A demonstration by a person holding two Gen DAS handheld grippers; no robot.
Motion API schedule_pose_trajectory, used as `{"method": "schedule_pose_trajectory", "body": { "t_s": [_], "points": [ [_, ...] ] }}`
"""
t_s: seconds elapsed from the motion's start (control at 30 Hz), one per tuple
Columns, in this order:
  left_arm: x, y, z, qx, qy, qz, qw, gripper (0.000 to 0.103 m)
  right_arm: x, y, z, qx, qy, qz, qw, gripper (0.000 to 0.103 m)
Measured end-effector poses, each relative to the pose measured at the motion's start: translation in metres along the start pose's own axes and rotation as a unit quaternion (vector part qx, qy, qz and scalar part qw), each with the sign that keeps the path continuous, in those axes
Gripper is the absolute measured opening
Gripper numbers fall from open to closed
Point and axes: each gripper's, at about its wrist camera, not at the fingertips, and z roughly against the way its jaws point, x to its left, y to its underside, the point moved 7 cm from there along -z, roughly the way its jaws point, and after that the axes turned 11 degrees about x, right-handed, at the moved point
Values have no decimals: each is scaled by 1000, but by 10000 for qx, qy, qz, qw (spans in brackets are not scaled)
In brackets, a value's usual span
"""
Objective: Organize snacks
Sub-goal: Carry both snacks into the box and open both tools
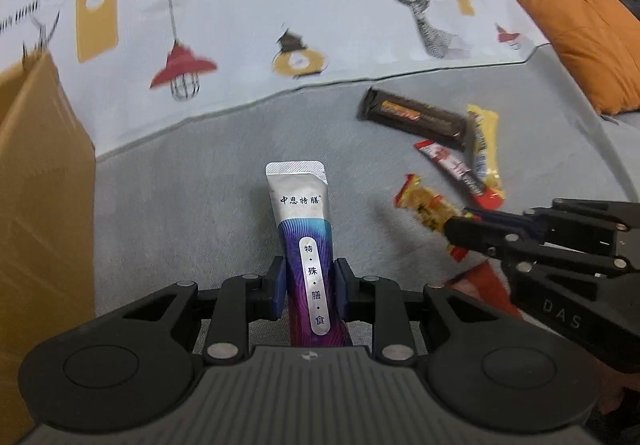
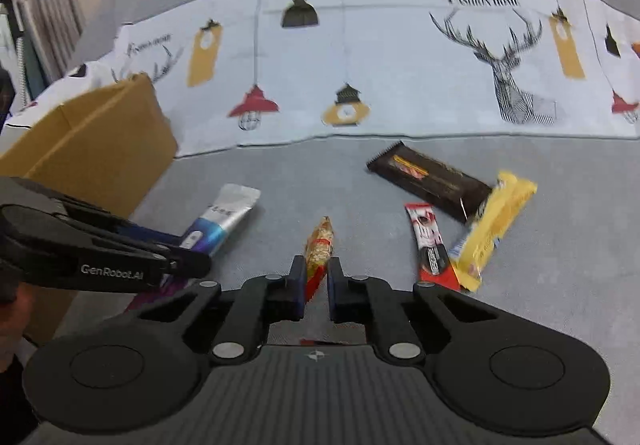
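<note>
My left gripper (image 1: 310,277) is shut on a silver, blue and purple pouch (image 1: 306,229), which stands up between its pads above the grey surface. In the right wrist view that pouch (image 2: 224,221) sticks out of the left gripper (image 2: 188,265) at the left. My right gripper (image 2: 316,277) is shut on the red end of an orange-yellow snack packet (image 2: 320,241), and the rest of the packet points forward. From the left wrist view the right gripper (image 1: 456,229) comes in from the right with the packet (image 1: 428,205) held off the surface.
A dark chocolate bar (image 2: 428,179), a yellow packet (image 2: 492,225) and a red stick sachet (image 2: 428,241) lie together on the grey surface at the right. An open cardboard box (image 2: 100,141) stands at the left. A patterned cloth (image 2: 360,57) lies behind, and an orange cushion (image 1: 580,41) sits far right.
</note>
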Motion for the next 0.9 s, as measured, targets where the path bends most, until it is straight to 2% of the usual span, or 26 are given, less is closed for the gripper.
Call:
{"method": "schedule_pose_trajectory", "body": {
  "t_s": [0.07,0.23,0.4,0.6,0.73,0.8,0.9],
  "points": [
    [-4,-1,10,-77,-107,-145,9998,27,1,-1,8,-99,-18,21,9999,11],
    [-5,0,46,-294,47,-19,9996,27,2,-2,30,-278,100,-144,9995,10],
    [5,8,97,-705,4,-10,9975,27,30,-11,72,-682,209,-108,9974,10],
    [41,24,180,-1347,-97,211,9906,27,92,-28,123,-1186,12,-149,9928,8],
    [76,38,237,-1821,-185,492,9819,27,153,-51,160,-1577,-170,274,9870,7],
    [95,45,255,-1939,-227,660,9785,27,185,-60,161,-1638,37,801,9832,7],
    [126,60,274,-2033,-299,923,9743,27,213,-68,146,-1486,-135,1063,9831,6]
  ]
}}
